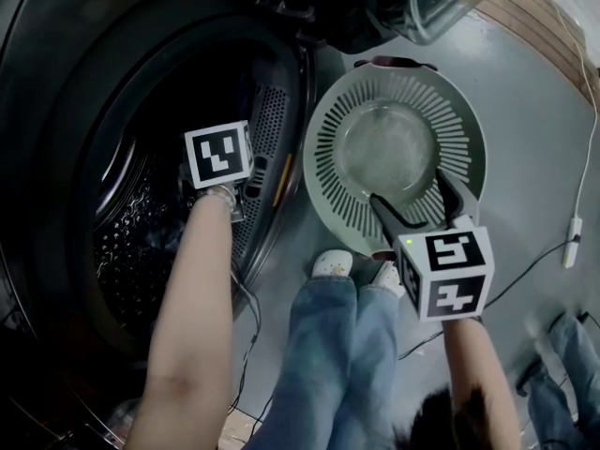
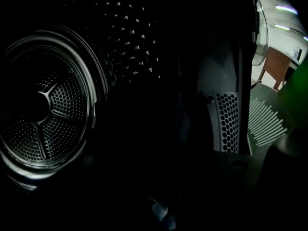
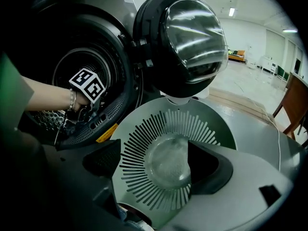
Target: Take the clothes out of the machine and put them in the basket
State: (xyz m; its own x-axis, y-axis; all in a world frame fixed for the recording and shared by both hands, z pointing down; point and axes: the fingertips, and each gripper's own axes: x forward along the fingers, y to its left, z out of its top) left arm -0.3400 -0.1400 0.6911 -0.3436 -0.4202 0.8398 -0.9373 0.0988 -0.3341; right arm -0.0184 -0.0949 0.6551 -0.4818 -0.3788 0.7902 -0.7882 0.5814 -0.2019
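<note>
Right hand-held gripper [image 1: 406,186] gapes; left hand-held gripper [image 1: 218,154] perhaps narrower.

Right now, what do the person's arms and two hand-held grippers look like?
The left hand-held gripper and right hand-held gripper each carry a white cube with black square markers; the right shows dark jaws and a small green light. Both forearms are bare; a bracelet circles the left wrist.

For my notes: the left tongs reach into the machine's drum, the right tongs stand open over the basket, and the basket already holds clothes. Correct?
One part is wrong: the basket holds no clothes; the head view shows its bottom bare. The left tongs do reach into the drum, and the right tongs stand open over the basket.
</note>
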